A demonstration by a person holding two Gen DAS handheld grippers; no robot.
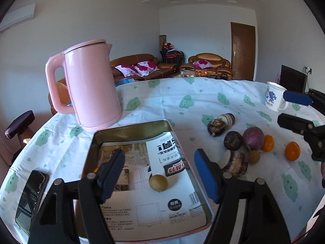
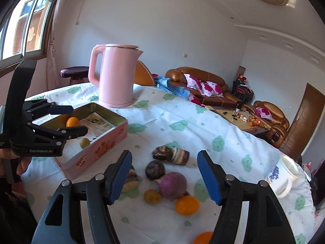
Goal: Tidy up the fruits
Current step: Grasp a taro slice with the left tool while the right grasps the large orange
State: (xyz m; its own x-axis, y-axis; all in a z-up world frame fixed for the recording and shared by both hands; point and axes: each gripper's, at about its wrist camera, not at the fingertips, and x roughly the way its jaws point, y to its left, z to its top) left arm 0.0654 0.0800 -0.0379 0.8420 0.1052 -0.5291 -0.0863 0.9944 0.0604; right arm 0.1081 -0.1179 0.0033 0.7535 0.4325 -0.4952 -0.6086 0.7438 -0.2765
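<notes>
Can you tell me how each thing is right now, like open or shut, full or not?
Pink kettle: upright, lid shut.
Tin box: open, paper-lined, holding a small brown fruit and an orange fruit.
Left gripper: open, empty.
Right gripper: open, empty.
Mug: upright.

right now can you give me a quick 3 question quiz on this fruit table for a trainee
1. True or false: the pink kettle stands inside the tin box.
2. Which lies in the box? A) purple round fruit B) small brown-yellow fruit C) mug
3. Fill in: the left gripper hangs over the box with its jaws ____.

Key: 1 false, it stands on the tablecloth beyond the box. 2 B. 3 open.
</notes>
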